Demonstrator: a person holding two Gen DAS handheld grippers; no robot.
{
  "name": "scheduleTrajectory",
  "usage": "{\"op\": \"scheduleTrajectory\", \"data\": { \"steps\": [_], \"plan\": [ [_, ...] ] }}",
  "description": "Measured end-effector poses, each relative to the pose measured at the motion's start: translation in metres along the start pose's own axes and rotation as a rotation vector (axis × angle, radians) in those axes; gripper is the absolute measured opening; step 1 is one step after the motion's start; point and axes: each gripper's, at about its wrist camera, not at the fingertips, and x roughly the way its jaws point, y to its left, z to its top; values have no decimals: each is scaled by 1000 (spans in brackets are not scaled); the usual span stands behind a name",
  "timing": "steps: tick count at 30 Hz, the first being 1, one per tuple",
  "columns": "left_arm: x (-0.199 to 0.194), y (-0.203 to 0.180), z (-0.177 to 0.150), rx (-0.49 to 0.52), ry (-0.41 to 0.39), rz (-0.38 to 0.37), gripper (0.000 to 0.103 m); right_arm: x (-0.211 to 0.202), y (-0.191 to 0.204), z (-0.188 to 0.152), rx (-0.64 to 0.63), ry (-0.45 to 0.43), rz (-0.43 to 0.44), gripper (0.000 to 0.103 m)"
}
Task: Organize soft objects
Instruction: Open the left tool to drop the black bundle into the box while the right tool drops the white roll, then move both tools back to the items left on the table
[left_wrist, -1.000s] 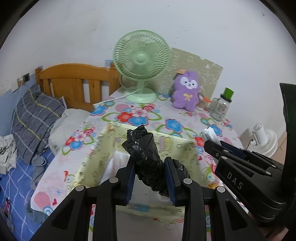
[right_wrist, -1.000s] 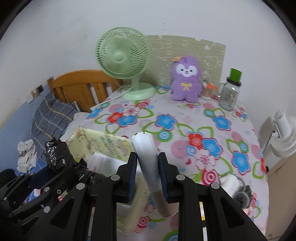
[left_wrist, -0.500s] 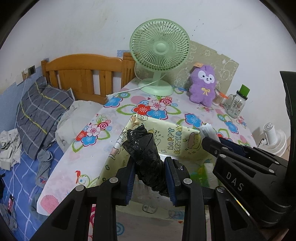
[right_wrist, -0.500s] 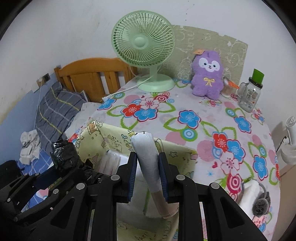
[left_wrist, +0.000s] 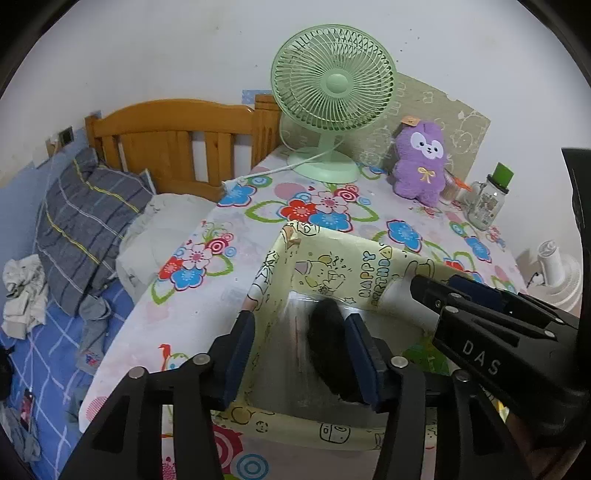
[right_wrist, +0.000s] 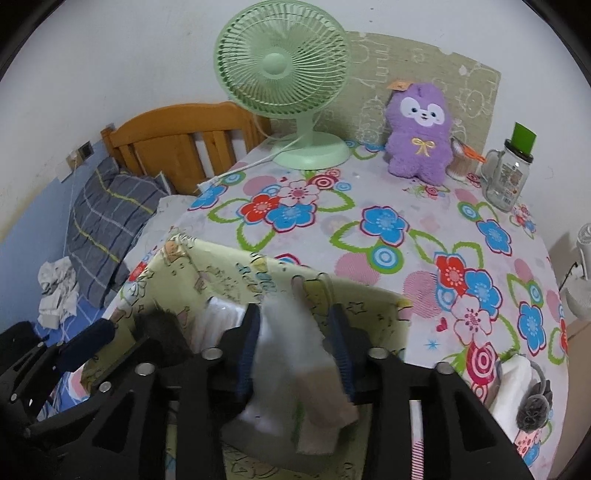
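Since the earlier frames you have brought both grippers lower and closer over the yellow box, and both sets of jaws have just been opening, so EARLIER motion shows in the blur of the two rolls.

Nearest you, your left gripper stands part open: the black bag roll is between the pads, lying against the right pad with clear space to the left one, and looks to be dropping into the box. Your right gripper is likewise loosened, with the white bag roll blurred and slipping between its pads, its lower end already below them.

Both rolls are probably light, soft and slick film wound on a core; they crush and slide, so if you retake one, pinch across the middle of the roll, not the loose end.

The box sits at the near edge of the table, toward its bed-side corner. Farther back stand the green fan, the purple plush and a glass jar along the far edge.
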Motion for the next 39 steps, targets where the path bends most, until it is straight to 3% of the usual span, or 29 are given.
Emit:
{"op": "scheduleTrajectory", "data": {
  "steps": [1, 3, 5, 7, 25, 39],
  "plan": [
    [0, 0, 0, -3, 3, -8, 58, -1, -2, 1, 8, -1, 2, 51],
    [0, -1, 0, 2, 9, -23, 74, -2, -6, 1, 24, -2, 15, 55],
    [-1, -7, -2, 22, 4, -37, 80, -4, -7, 1, 30, -6, 30, 64],
    [-5, -13, -4, 44, -13, -14, 84, -5, -3, 1, 17, -9, 26, 64],
    [-23, -32, -5, 66, -46, -35, 84, -33, -13, -6, 13, -57, 0, 64],
    [-40, -89, -13, 151, -75, -86, 84, -74, -63, -22, 85, -116, -47, 64]
  ]
}}
